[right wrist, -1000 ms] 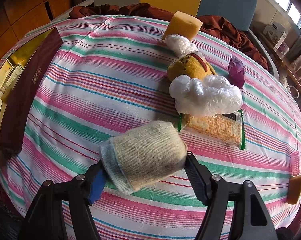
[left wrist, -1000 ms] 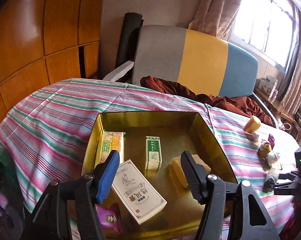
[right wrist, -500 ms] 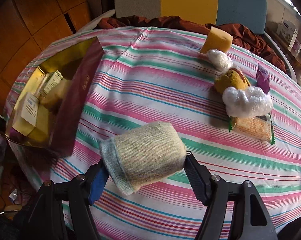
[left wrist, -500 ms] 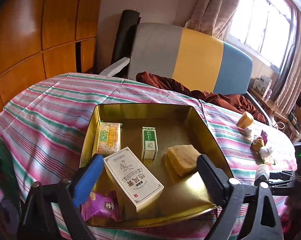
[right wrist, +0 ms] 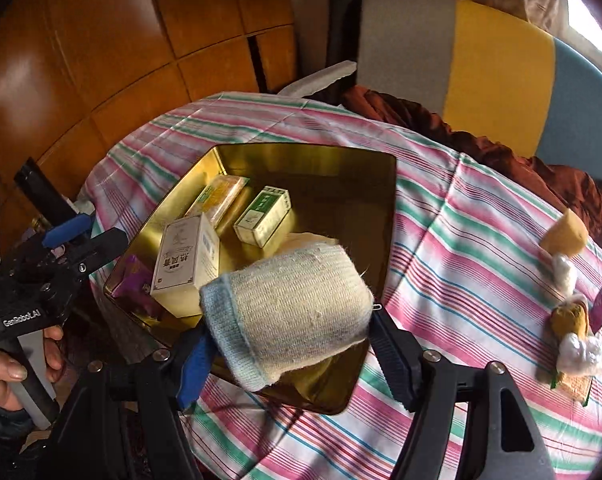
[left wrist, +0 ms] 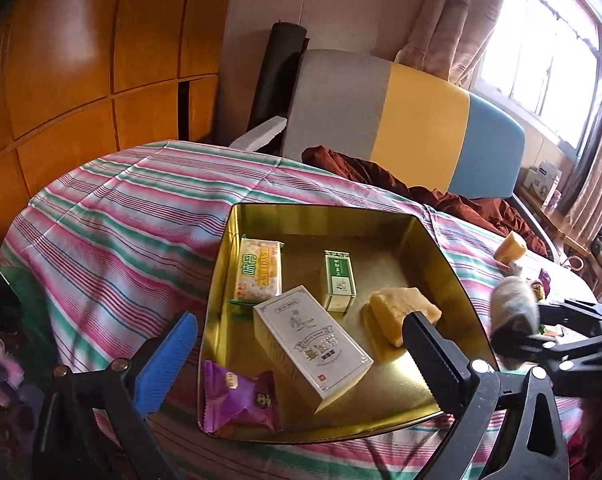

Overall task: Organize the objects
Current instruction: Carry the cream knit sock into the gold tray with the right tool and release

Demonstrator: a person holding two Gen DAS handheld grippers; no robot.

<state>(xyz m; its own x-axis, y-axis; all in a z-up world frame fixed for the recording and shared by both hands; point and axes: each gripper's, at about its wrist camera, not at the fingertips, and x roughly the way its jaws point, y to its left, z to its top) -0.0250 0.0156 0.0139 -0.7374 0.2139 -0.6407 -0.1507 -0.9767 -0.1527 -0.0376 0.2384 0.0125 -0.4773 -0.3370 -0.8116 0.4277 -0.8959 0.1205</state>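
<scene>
so the bench (right wrist: 453, 216), under its striped cloth, carries the gold tin (right wrist: 387, 216) toward ten o'clock in the right wrist view, with leftover bits strung out near three to four o'clock. inside the tin lie a white box (left wrist: 313, 344), a cracker pack (left wrist: 259, 270), a yellow sponge (left wrist: 401, 306), a small green box (left wrist: 338, 278) and a purple packet (left wrist: 239, 398).

the right hand-held gripper (right wrist: 291, 344) is clamped part-way on the rolled sock (right wrist: 289, 308), its pads pressing both ends, and hangs over the tin's near corner at six o'clock. the left hand-held gripper (left wrist: 301, 352) gapes as wide as it goes, jaws opening and holding nothing, though the white box shows between them.

the step in hand looks like carrying the sock to the tin. next it likely needs lowering into the free floor at the tin's one o'clock side, clear of the sponge, before the jaws let go.
</scene>
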